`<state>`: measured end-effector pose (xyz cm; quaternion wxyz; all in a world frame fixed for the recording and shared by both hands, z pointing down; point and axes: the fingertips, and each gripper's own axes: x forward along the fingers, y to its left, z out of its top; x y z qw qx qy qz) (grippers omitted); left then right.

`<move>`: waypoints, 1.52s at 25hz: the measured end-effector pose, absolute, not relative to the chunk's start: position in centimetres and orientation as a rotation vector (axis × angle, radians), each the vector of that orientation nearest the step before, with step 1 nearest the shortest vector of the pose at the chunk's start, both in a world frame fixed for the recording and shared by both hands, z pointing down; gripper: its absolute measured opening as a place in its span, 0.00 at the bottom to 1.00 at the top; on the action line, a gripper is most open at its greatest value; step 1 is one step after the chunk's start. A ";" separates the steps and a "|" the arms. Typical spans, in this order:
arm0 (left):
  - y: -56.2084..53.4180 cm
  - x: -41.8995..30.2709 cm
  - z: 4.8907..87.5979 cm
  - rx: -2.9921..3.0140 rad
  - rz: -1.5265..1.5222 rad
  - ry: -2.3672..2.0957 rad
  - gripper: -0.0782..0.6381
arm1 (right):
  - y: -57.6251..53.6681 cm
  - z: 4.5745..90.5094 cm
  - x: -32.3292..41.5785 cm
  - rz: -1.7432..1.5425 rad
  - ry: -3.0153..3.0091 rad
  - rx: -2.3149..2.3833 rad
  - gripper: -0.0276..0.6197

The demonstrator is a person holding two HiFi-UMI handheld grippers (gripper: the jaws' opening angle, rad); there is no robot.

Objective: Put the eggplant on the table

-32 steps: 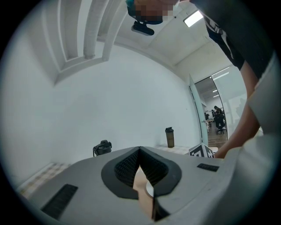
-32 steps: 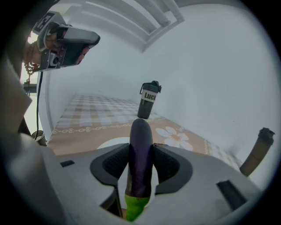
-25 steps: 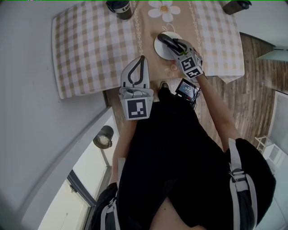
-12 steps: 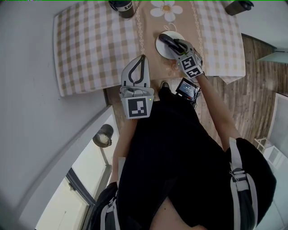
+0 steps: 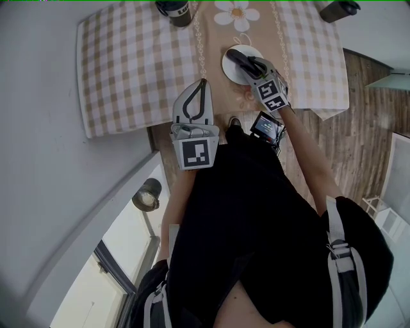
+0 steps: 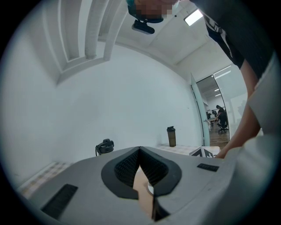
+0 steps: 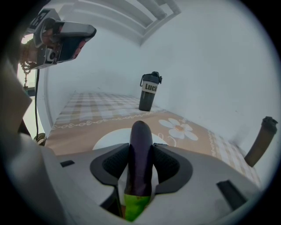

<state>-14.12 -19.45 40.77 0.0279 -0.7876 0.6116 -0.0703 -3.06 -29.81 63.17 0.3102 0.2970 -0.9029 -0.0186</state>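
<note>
Nothing shifted | right gripper (image 7: 140, 150) pinching eggplant (image 7: 140, 132) lengthwise (over white plate (image 7: 106, 140)) | left gripper (image 6: 139, 150) pressed together

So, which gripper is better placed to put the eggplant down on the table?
Right. The right gripper is shut on the eggplant, over the white plate on the table. The left gripper is shut, empty, near the table's edge.

One eggplant (image 7: 139, 163), one plate (image 5: 229, 69), two bottles (image 5: 173, 9) (image 5: 336, 9), two grippers (image 6: 140, 151) (image 7: 140, 147)
</note>
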 end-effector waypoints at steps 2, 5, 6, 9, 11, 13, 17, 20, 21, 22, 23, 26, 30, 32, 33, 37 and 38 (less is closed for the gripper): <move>-19.5 -14.1 40.7 -2.432 -0.210 1.889 0.11 | -29.8 63.2 -3.0 -0.047 -2.384 0.784 0.32; -19.6 -14.0 40.7 -2.435 -0.207 1.887 0.11 | -29.9 63.1 -3.0 -0.057 -2.384 0.779 0.32; -19.6 -14.0 40.7 -2.436 -0.206 1.887 0.11 | -29.8 63.1 -3.1 -0.052 -2.385 0.783 0.32; -19.5 -14.0 40.8 -2.440 -0.206 1.884 0.11 | -29.8 63.2 -3.1 -0.026 -2.394 0.790 0.33; -19.6 -14.0 40.8 -2.442 -0.207 1.881 0.11 | -29.8 63.2 -3.0 -0.009 -2.403 0.791 0.33; -19.7 -14.0 40.8 -2.445 -0.206 1.879 0.11 | -29.9 63.1 -2.9 0.007 -2.413 0.793 0.35; -19.7 -13.9 40.7 -2.451 -0.199 1.872 0.11 | -29.9 62.6 -2.8 0.031 -2.427 0.799 0.37; -19.9 -13.8 40.6 -2.458 -0.190 1.862 0.11 | -30.1 61.8 -2.8 0.028 -2.439 0.804 0.37; -19.9 -13.8 40.6 -2.460 -0.185 1.856 0.11 | -30.0 61.5 -2.9 0.026 -2.445 0.804 0.37; -19.9 -13.7 40.6 -2.461 -0.183 1.851 0.11 | -29.9 61.3 -3.0 0.024 -2.451 0.800 0.37; -19.9 -13.7 40.6 -2.463 -0.186 1.846 0.11 | -29.8 61.0 -3.1 0.021 -2.459 0.796 0.37; -20.1 -13.4 40.7 -2.475 -0.193 1.838 0.11 | -29.7 59.7 -3.3 -0.003 -2.479 0.800 0.37; -20.6 -13.3 40.2 -2.480 -0.170 1.814 0.11 | -29.9 56.8 -3.6 -0.036 -2.521 0.842 0.37; -20.9 -13.0 40.0 -2.480 -0.173 1.796 0.11 | -30.1 55.1 -3.8 -0.056 -2.546 0.857 0.37; -21.0 -12.9 39.9 -2.481 -0.170 1.787 0.11 | -30.1 54.2 -3.8 -0.066 -2.558 0.863 0.37; -21.7 -12.4 39.0 -2.484 -0.146 1.758 0.11 | -30.1 50.8 -4.2 -0.115 -2.605 0.887 0.37; -21.9 -12.3 38.7 -2.483 -0.141 1.752 0.11 | -30.1 49.9 -4.3 -0.127 -2.616 0.894 0.37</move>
